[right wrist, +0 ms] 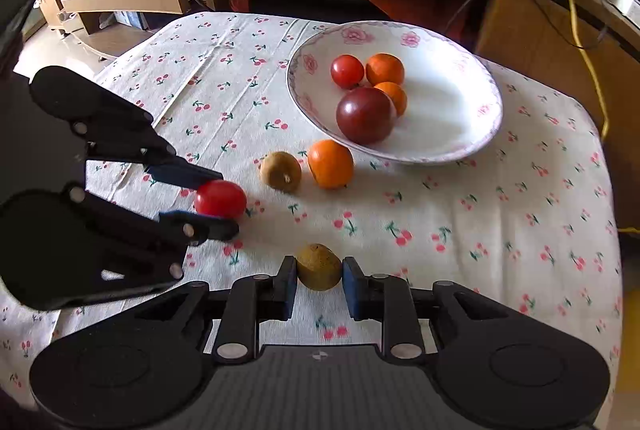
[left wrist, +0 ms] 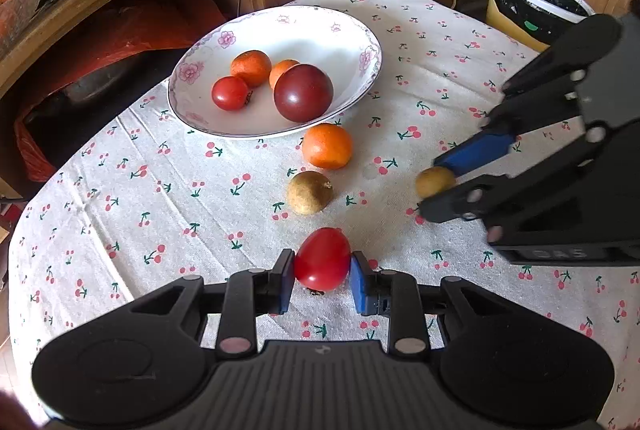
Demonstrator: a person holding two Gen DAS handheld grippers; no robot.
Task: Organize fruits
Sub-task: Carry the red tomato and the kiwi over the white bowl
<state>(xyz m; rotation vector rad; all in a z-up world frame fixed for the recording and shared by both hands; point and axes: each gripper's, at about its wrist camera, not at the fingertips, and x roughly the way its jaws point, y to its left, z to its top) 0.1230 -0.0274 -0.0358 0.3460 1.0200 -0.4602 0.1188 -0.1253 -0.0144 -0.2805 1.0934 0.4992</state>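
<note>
- The left gripper (left wrist: 322, 266) clamped a red tomato (left wrist: 322, 259) at its widest part, just above the table (left wrist: 160, 190).
- The right gripper (right wrist: 319, 276) pinched a brown fruit (right wrist: 319, 266) near the table's front edge.
- Both looked light; the tomato likely soft-skinned and slippery, so a gentle squeeze suits.
- The bowl (left wrist: 224, 42) already held four fruits.

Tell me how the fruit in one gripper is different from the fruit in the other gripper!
The left gripper pinches a tomato: shiny, smooth, bright red. The right gripper pinches a brown fruit: dull, rough, yellowish-brown. Both are small, round and squeezed between blue pads, low over the cherry-print cloth.
</note>
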